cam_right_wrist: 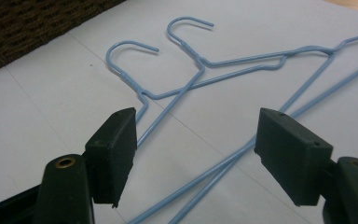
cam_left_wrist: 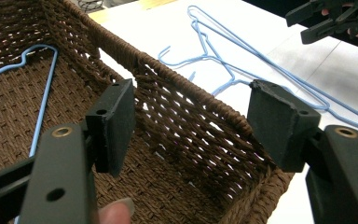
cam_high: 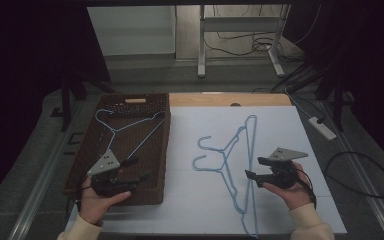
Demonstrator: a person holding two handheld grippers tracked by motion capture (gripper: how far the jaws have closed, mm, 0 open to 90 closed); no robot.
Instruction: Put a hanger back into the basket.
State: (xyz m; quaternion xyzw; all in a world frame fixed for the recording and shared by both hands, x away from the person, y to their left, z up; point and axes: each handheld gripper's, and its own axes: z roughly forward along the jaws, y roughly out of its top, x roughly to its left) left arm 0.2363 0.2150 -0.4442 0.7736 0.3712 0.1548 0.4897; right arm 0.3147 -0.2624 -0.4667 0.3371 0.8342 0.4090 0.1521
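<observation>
High view, left to right: brown wicker basket (cam_high: 156, 145) holds one blue hanger (cam_high: 130, 126), hook toward 11 o'clock, bar running 1 to 7. Left gripper (cam_high: 138, 169) over basket's near end, jaws apart, empty. Two blue hangers (cam_high: 240, 165) overlapped on white sheet (cam_high: 190, 200), hooks toward 9 o'clock, bars along 12–6; lower tip cut off at frame edge. Right gripper (cam_high: 252, 167) just beside them at 3 o'clock, jaws apart, empty.

In the left gripper view, the hanger (cam_left_wrist: 39, 95) in the basket (cam_left_wrist: 186, 121) is cut off at the left edge, its lower run hidden behind the near jaw. In the right gripper view, the two overlapped hangers (cam_right_wrist: 223, 70) (their far ends especially) are cut off at the right edge and the bottom.
</observation>
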